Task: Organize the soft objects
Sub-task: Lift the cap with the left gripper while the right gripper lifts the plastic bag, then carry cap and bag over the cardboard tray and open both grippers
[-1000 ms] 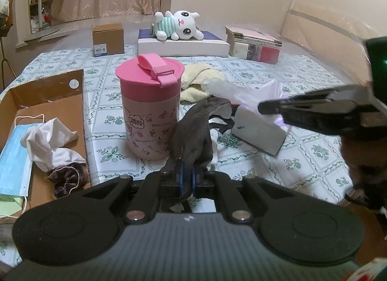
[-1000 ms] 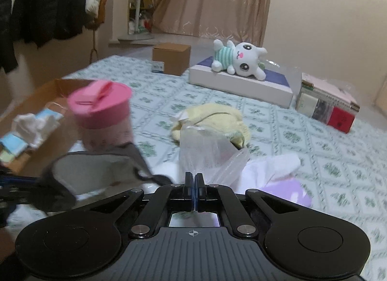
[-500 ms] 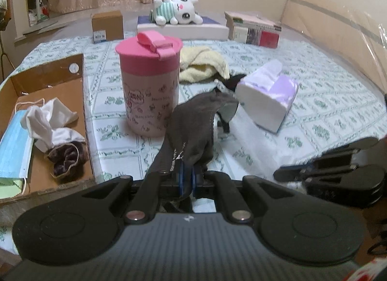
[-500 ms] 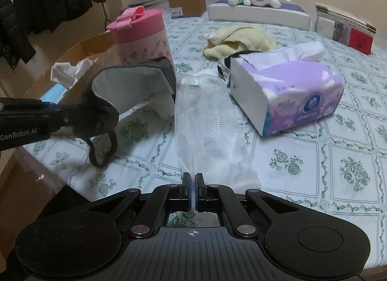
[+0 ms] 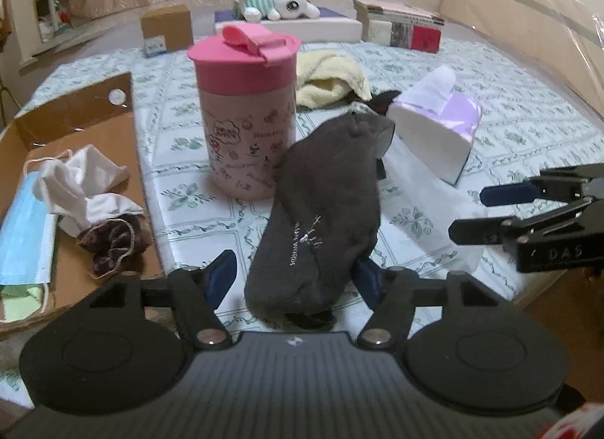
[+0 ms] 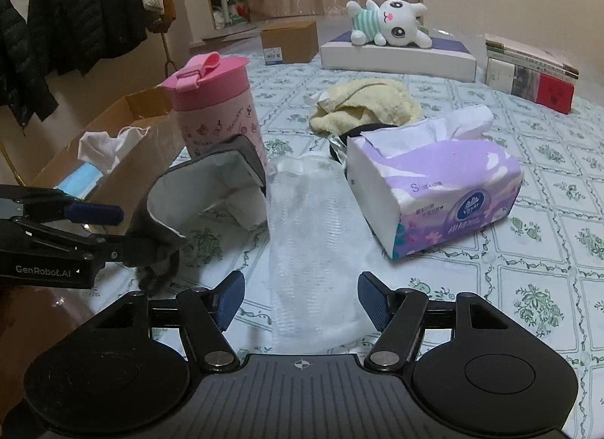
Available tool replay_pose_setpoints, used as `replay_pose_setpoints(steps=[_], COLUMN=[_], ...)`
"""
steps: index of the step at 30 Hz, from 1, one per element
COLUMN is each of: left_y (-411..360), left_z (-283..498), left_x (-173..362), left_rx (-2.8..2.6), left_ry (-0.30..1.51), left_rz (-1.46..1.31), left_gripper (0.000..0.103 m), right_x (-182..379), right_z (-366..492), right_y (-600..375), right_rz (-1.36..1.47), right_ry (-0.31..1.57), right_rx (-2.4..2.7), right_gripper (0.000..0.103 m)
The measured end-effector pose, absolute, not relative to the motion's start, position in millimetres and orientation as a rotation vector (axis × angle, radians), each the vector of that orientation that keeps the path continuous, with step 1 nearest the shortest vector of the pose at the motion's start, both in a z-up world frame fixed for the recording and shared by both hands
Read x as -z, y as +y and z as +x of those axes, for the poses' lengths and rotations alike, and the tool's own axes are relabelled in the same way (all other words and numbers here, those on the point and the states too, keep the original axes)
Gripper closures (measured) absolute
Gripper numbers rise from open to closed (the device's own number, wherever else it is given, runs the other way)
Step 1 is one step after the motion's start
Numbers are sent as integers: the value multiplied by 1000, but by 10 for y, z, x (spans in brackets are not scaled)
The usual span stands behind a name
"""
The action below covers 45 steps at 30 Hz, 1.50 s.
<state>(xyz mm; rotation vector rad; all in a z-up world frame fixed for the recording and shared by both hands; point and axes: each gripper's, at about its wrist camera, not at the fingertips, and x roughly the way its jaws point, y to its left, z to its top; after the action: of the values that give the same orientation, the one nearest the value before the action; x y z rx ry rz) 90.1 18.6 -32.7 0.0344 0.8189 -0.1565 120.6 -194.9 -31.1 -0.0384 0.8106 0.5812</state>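
As both sets of jaws spring apart after a clenched second, the left gripper (image 5: 294, 280) releases a dark grey sock (image 5: 321, 220) and the right gripper (image 6: 300, 297) a clear plastic bag (image 6: 313, 235); both lie on the patterned bedsheet (image 6: 528, 250), the sock touching the pink tumbler (image 5: 245, 118), free for sorting.

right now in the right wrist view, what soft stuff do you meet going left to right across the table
dark grey face mask → clear plastic bag → purple tissue pack; the yellow towel lies farther back, overlapping both bag and tissues, so its place is unclear
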Motion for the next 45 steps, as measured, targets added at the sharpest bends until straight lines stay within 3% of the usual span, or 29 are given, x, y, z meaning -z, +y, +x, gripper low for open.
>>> replay_pose_setpoints(steps=[8,18,22,23,24,25,26,27,45], left_y=[93,37,97,114,131,145,159,166,366], left_z=[1152,1227,1161,1134,1113,1093,1065,1042,563], left_x=[524,588,434,381,328,268,207,153,-655], left_rx=[216,195,175,167,162,157,153,150,93], left_ry=[875,890,853,839,828,814,800,787,594], left_rz=[58,123,95,89,82,75,69,65,19], left_gripper=[42,85,88,89,89,89,89,89,89], right_x=[426,529,603,618,625,621,606,581,-382], right_z=[1319,1468,1503,1502,1497,1487,1477,1462,1028], right_y=[-1993,-1855,-1749,-1733,-1724,-1722,-1732,-1749,-2053], right_rz=[-27,-72,-141,-154,-166,-174,-173,-163,8], right_ry=[840,837,841,842,844,843,844,843,624], right_rx=[-567,-595,-594,-588,-582,-575,-573,-572,-533], right_gripper=[37,37,37,44,63,73,90,99,102])
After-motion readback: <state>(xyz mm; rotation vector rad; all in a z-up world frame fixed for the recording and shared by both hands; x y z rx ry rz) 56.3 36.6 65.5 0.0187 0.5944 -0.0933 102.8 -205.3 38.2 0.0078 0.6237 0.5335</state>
